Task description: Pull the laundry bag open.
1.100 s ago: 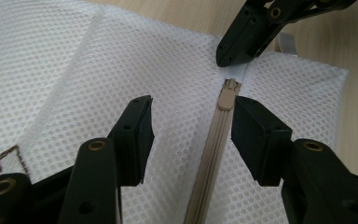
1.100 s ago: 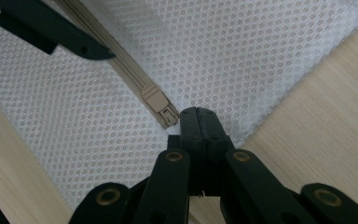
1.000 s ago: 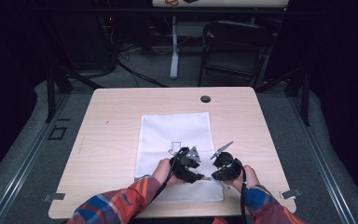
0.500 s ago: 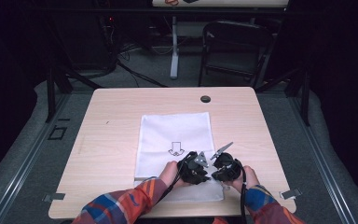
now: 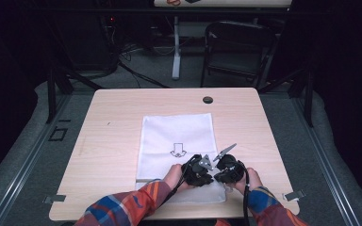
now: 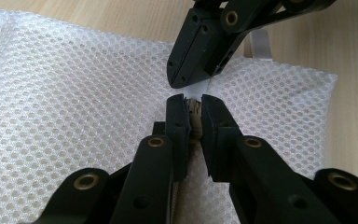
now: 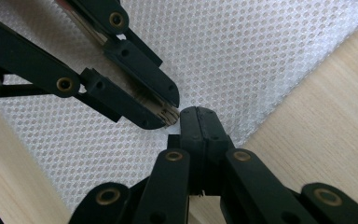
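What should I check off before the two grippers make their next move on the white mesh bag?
1. Left gripper shut on a beige ridge at the mesh bag's near end: ok.
2. Right gripper jaws closed: ok; what they hold: cannot tell.
3. The two grippers meet tip to tip: ok.
4. Bag lies flat on the table, arrow print up: ok.
5. Bag opened at all: cannot tell.

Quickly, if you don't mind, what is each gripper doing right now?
Left gripper: closed on a beige strip at the mesh bag edge.
Right gripper: closed; what it pinches, if anything, cannot be told.
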`<state>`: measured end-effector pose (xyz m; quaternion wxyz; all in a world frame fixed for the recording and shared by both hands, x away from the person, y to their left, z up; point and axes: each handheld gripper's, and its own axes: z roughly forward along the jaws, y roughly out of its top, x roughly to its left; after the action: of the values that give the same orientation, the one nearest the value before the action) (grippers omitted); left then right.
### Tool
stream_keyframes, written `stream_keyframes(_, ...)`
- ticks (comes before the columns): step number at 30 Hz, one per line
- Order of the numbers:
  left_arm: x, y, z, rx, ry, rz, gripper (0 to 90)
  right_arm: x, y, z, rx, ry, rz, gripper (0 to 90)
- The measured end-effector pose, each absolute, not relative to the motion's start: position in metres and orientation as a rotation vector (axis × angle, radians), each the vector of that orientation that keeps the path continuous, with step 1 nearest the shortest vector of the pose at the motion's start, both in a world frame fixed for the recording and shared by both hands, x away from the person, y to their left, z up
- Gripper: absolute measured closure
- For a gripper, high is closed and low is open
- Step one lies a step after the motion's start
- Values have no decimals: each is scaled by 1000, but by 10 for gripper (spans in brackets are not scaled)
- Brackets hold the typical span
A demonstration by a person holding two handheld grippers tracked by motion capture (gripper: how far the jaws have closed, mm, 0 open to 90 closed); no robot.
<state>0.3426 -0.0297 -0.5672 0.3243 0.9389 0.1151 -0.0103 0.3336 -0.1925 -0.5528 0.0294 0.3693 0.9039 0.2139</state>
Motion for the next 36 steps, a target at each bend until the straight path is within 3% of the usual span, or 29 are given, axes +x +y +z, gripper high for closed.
stream_keyframes(36,342,-20,-558,2482,306,-22,815,333,-194,-552,1111,2804,631,900)
